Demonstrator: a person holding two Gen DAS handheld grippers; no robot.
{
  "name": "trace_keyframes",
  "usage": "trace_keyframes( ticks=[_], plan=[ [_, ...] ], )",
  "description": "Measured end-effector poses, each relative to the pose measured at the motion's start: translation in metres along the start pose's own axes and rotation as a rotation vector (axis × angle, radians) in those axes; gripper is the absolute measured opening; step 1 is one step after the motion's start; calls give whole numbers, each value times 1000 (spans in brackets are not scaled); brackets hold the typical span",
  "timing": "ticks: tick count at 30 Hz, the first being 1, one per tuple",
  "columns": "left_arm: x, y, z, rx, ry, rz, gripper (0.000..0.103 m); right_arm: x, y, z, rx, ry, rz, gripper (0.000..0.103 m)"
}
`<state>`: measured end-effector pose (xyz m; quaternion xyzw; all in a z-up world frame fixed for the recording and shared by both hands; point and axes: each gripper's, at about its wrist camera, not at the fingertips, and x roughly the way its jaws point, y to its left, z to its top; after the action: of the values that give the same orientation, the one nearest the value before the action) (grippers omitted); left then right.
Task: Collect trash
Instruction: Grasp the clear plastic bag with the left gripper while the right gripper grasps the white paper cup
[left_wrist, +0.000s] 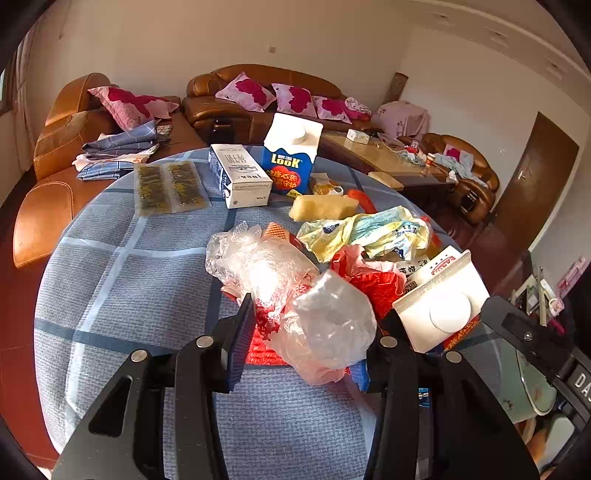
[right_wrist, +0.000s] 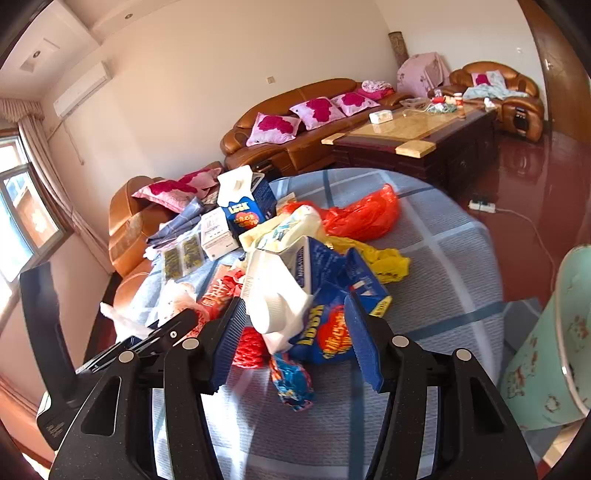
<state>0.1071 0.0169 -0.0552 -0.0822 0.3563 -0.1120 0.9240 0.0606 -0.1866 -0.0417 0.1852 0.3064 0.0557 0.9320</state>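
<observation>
I judge the task to be at an early stage: nearly all of the trash lies loose on the desk (left_wrist: 110, 280), and I see no bin or collecting bag in either view. Items left to collect include the upright blue carton (left_wrist: 290, 155), the white box (left_wrist: 240, 175) beside it, two flat packets (left_wrist: 168, 186) near the far left edge, a yellow sponge-like block (left_wrist: 323, 208), a pale yellow bag (left_wrist: 369, 230), an orange bag (right_wrist: 364, 214) and a small blue wrapper (right_wrist: 291, 380). The left hand-held gripper (left_wrist: 310, 332) stands open, its jaws on either side of a crumpled clear plastic bag (left_wrist: 332, 321) that rests on red netting (left_wrist: 373, 284); the bag sits between the pads, and I cannot tell whether either pad touches it. The right hand-held gripper (right_wrist: 295, 332) is also open, jaws spread to either side of a crushed blue carton (right_wrist: 328, 328) with a white cap end (right_wrist: 275, 308) facing the camera. That carton lies on its side, centred between the pads, apparently not clamped. In the left wrist view the same carton shows just to the right of the clear bag. My judgement is that both hand-held grippers are positioned to close, each on its own item, and nothing is secured yet.
</observation>
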Motion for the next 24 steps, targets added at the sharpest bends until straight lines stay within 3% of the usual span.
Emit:
trace_keyframes(
  ticks=[11, 13, 14, 24],
  plan=[
    [-40, 26, 11, -54, -84, 21, 45, 38, 12, 1, -3, 52, -10, 57],
    [-39, 26, 9, -52, -78, 25, 45, 46, 10, -2, 0, 71, -18, 47],
    [-38, 25, 8, -52, -74, 25, 45, 49, 10, -3, -2, 77, -13, 46],
    [-39, 21, 3, -47, -69, 36, 45, 13, 13, 0, -54, -22, -5, 43]
  ],
)
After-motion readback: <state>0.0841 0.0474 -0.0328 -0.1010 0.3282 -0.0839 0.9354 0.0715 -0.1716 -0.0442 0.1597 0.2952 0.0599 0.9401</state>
